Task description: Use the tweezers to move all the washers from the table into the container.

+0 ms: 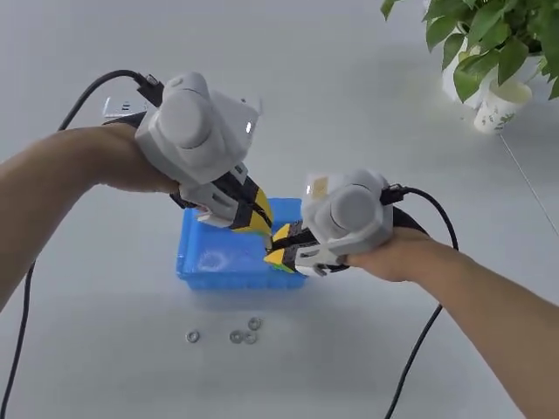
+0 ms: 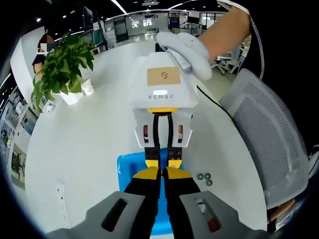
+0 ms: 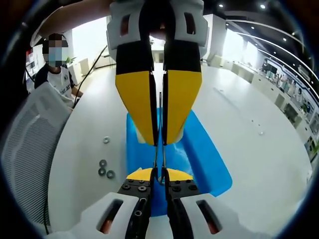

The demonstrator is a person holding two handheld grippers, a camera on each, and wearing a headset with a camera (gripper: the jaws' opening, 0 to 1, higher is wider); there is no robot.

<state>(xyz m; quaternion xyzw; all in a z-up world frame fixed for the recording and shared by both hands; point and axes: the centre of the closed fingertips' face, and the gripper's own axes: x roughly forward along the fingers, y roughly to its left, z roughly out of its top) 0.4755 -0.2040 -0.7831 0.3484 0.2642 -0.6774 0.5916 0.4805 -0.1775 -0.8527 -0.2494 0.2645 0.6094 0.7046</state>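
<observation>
Four washers (image 1: 236, 336) lie loose on the white table (image 1: 349, 87) in the head view, three bunched and one a little apart. All are just in front of the blue container (image 1: 218, 262) and outside it. Above the container the two grippers meet tip to tip. The left gripper (image 1: 253, 218) reaches in from the upper left and the right gripper (image 1: 278, 253) from the right. Their yellow tips are so close that what lies between them cannot be made out here. A potted plant (image 1: 489, 35) stands at the far corner of the table.

In the left gripper view its own jaws are pressed together at the tips. The right gripper points straight back at them over the container, with the washers off to one side on the table. A mesh chair (image 2: 269, 134) stands beside the table.

In the right gripper view a thin metal strip, the tweezers (image 3: 160, 154), runs down the narrow slit between the left gripper's closed yellow pads. Its lower end sits between the right gripper's own jaws, which are drawn in against it. The container lies below, and the washers rest on the table beside it.
</observation>
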